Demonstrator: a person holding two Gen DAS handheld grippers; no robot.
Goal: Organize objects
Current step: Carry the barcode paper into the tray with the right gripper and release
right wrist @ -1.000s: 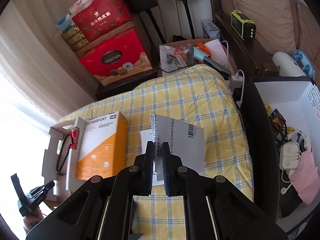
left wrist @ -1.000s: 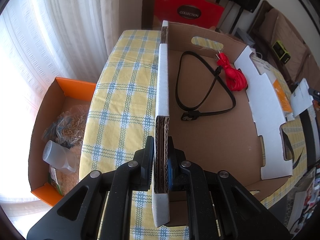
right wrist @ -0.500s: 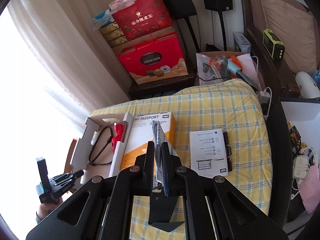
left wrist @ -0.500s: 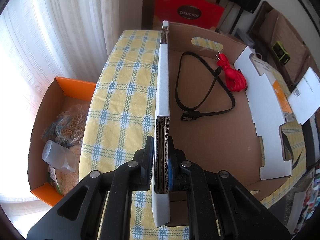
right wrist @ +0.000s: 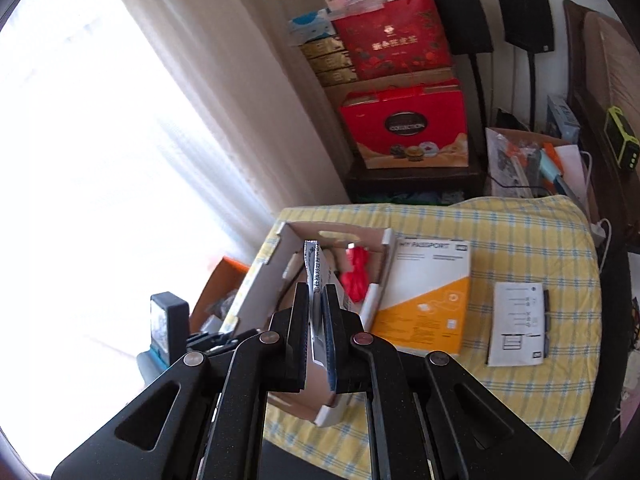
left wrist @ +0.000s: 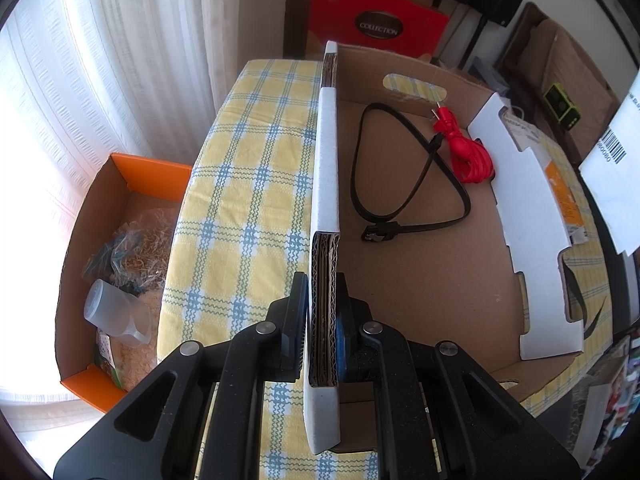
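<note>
Low centre of the left view: left gripper (left wrist: 323, 334) clamped on box wall (left wrist: 326, 184); right gripper (right wrist: 318, 334) pinching printed sheet (right wrist: 316, 276).

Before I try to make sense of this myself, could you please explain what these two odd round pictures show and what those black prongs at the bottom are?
The black prongs are hand-held grippers, one in each of a person's hands, each with a wide-angle camera looking along its two fingers.

In the left camera's picture, the left gripper is shut on the side wall of an open cardboard box, which sits on a yellow checked cloth. Inside lie a black cable and a coiled red cable.

In the right camera's picture, the right gripper is shut on a printed paper sheet, held above that box. Beside the box lie an orange-and-white product box and a leaflet.
</note>
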